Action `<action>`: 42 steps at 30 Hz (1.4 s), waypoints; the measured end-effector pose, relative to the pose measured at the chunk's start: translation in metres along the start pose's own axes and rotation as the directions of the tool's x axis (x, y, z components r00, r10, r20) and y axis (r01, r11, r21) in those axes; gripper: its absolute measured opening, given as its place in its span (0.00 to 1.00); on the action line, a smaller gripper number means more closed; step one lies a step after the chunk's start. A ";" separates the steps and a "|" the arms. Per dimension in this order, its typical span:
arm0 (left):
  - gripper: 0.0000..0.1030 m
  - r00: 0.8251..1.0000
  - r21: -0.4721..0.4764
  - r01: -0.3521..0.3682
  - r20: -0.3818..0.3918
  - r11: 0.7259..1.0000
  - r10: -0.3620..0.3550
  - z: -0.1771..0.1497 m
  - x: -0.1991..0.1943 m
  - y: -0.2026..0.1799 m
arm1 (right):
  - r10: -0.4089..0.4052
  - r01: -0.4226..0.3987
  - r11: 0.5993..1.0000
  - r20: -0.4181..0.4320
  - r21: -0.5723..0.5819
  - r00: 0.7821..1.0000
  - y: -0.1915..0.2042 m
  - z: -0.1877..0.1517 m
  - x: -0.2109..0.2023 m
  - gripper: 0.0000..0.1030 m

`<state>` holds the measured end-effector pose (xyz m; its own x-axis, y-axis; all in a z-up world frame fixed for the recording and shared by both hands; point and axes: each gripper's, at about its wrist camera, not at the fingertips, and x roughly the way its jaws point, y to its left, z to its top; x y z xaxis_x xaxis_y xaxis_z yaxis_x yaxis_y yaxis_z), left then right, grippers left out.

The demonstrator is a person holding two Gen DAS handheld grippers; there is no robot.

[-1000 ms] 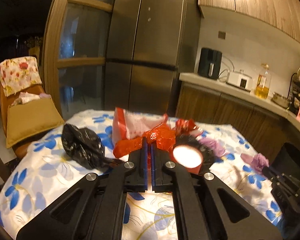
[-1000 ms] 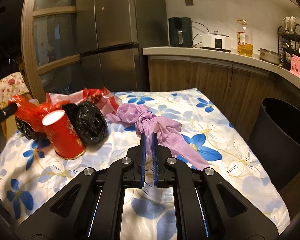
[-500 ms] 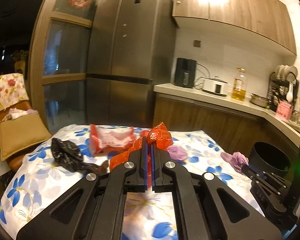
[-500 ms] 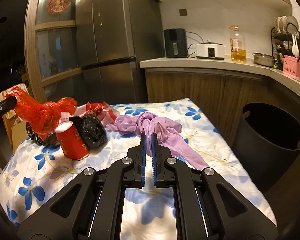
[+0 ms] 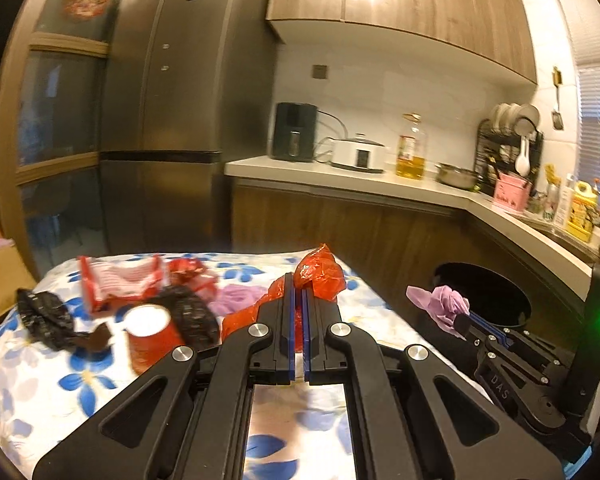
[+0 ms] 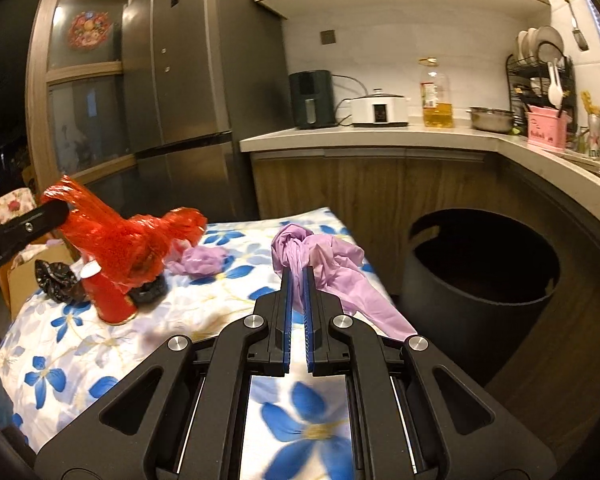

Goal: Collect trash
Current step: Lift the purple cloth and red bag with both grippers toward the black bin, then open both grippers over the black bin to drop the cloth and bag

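Carry-to-bin step: left gripper [image 5: 299,300] fingers clamped on red bag [image 5: 320,274], right gripper [image 6: 298,280] on purple bag [image 6: 320,256] (both lifted off bench [image 6: 100,344]). Next: swing right over black bin [image 6: 484,280], release.

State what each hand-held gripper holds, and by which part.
Left hand-held gripper: red plastic bag, by its bunched end. Right hand-held gripper: purple plastic bag, by its gathered top.
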<state>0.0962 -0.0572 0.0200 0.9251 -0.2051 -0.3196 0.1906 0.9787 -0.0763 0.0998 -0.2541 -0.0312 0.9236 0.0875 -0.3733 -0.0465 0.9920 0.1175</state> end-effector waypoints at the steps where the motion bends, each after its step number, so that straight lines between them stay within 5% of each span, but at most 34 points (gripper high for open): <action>1: 0.02 1.000 0.006 0.012 -0.003 1.000 -0.012 0.001 0.004 -0.006 | -0.009 0.009 1.000 0.003 0.002 1.000 -0.004 0.001 -0.001 0.05; 11: 0.02 0.988 0.065 0.157 -0.004 0.986 -0.157 0.016 0.042 -0.072 | -0.134 0.132 0.991 0.061 0.036 0.989 -0.066 0.026 -0.007 0.05; 27: 0.02 0.926 0.119 0.372 0.027 0.921 -0.377 0.030 0.095 -0.175 | -0.253 0.246 0.964 0.067 0.099 0.965 -0.149 0.041 0.009 0.05; 42: 0.03 0.915 0.127 0.402 -0.087 0.907 -0.394 0.006 0.133 -0.198 | -0.271 0.267 0.955 0.013 0.127 0.963 -0.170 0.033 0.025 0.07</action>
<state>0.1831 -0.2780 -0.0016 0.7430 -0.5737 -0.3448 0.5866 0.8062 -0.0775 0.1430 -0.4239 -0.0305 0.9064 -0.1857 -0.3794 0.2508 0.9593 0.1297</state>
